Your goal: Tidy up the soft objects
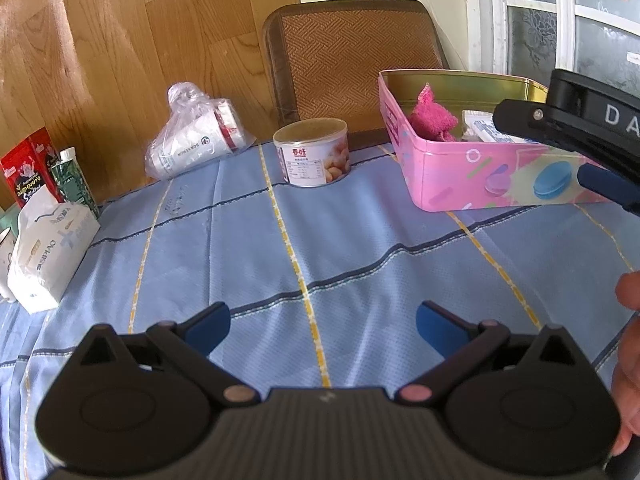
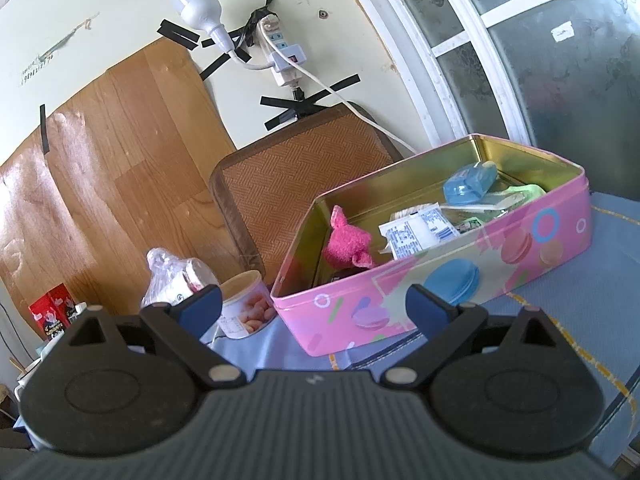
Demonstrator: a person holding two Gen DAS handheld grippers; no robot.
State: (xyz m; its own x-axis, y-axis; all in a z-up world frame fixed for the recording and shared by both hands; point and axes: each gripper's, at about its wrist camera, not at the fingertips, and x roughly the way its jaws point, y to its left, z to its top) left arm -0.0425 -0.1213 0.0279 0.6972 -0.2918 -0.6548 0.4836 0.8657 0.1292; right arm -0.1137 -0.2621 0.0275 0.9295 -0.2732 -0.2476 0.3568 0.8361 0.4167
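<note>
A pink tin box [image 1: 472,178] [image 2: 436,280] stands on the blue checked tablecloth at the right. Inside it lie a pink fluffy cloth [image 1: 432,116] [image 2: 346,244], white sachets [image 2: 420,234], a blue plastic piece [image 2: 468,186] and something green [image 2: 524,192]. My left gripper [image 1: 322,326] hovers open over bare cloth near the front, holding nothing. My right gripper [image 2: 314,312] is open and empty just in front of the box's near wall. In the left wrist view the right gripper's body [image 1: 580,120] reaches in from the right edge above the box.
A round can [image 1: 314,152] [image 2: 246,308] stands left of the box. A plastic bag of paper cups [image 1: 192,136] lies at the back, a tissue pack [image 1: 48,252] and cartons [image 1: 28,168] at the left. A woven chair back [image 1: 352,56] rises behind the table. A hand [image 1: 628,360] shows at right.
</note>
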